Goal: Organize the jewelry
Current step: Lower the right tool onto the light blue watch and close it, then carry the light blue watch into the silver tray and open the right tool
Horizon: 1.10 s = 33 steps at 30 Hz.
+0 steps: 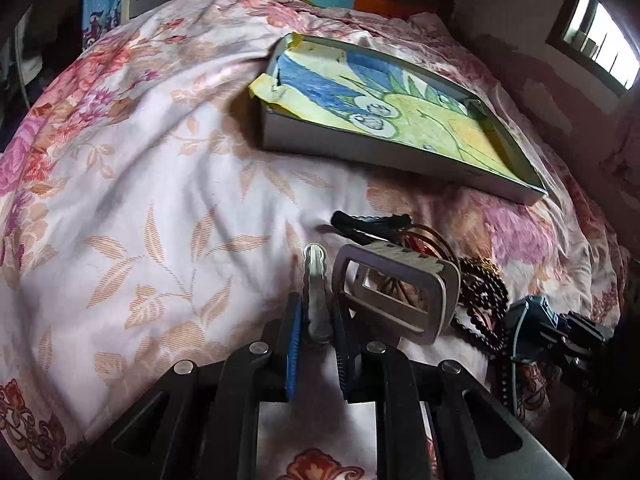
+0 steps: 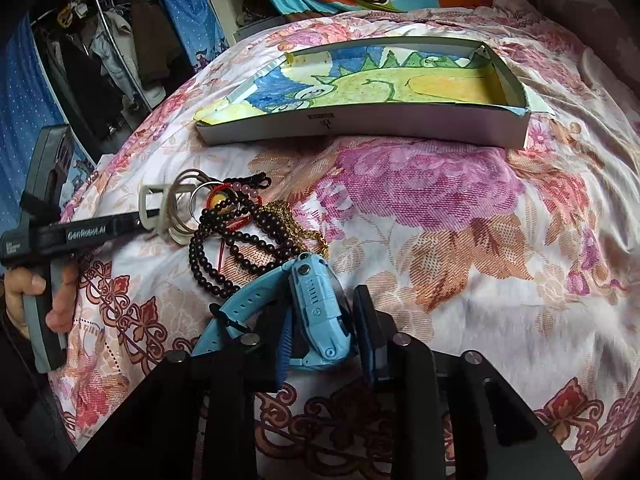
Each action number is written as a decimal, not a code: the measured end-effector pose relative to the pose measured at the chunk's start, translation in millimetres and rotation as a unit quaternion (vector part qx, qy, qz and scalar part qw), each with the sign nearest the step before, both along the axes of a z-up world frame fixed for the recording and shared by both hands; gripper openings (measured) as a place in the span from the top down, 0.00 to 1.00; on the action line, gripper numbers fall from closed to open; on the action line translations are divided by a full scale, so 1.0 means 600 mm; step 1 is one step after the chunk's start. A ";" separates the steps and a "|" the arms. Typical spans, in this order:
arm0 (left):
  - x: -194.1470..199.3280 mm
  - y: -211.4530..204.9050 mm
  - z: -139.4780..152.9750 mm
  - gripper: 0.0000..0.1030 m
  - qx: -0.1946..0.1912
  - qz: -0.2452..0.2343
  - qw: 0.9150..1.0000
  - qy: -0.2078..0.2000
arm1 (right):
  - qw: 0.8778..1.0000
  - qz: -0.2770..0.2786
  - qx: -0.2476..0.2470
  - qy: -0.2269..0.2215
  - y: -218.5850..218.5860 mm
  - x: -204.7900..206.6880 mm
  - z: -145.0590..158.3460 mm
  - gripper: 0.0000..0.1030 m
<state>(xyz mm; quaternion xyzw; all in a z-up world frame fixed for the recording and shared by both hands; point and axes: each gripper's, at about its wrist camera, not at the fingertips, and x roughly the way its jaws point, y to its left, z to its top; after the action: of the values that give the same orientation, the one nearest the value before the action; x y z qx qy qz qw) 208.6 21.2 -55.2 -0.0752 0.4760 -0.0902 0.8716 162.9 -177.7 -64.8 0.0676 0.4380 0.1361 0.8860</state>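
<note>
Beaded necklace (image 2: 224, 248) coiled; floral quilted bedspread (image 2: 440, 240).

The left gripper (image 1: 316, 328) pinches a pale clip (image 1: 316, 292) on the floral bedspread (image 1: 140, 200), just beside a grey buckle (image 1: 394, 296), dark beads (image 1: 482, 304) and bangles (image 1: 424, 238), with an open box (image 1: 360, 148) lined with a drawing beyond.

open bedspread (image 2: 460, 280) right, jewelry pile (image 2: 240, 220) left, box (image 2: 360, 128) behind
</note>
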 end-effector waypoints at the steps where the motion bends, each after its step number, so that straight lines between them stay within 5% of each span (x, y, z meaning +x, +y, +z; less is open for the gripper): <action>1: -0.006 -0.007 0.003 0.86 0.006 -0.006 1.000 -0.005 | 1.000 -0.001 -0.002 -0.006 0.001 -0.003 0.003 0.79; 13: -0.067 -0.052 0.034 0.86 0.001 -0.032 0.996 -0.078 | 0.997 -0.022 0.015 -0.075 -0.021 -0.027 0.040 0.80; 18: -0.078 -0.079 0.028 0.86 0.074 -0.040 0.994 -0.064 | 0.996 -0.030 0.026 -0.076 -0.030 -0.029 0.038 0.80; 25: -0.089 -0.049 0.045 0.86 0.022 -0.037 0.999 -0.023 | 0.996 -0.015 0.022 -0.088 -0.021 -0.033 0.043 0.80; 33: -0.123 -0.037 0.079 0.86 -0.013 -0.012 0.995 -0.097 | 0.992 -0.022 0.046 -0.112 -0.024 -0.027 0.060 0.80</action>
<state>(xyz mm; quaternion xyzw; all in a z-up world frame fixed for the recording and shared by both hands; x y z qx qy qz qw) 135.1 -1.0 -7.6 -0.0719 0.3889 -0.1133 0.9115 146.9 -192.3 -28.8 0.1025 0.3276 0.1437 0.9282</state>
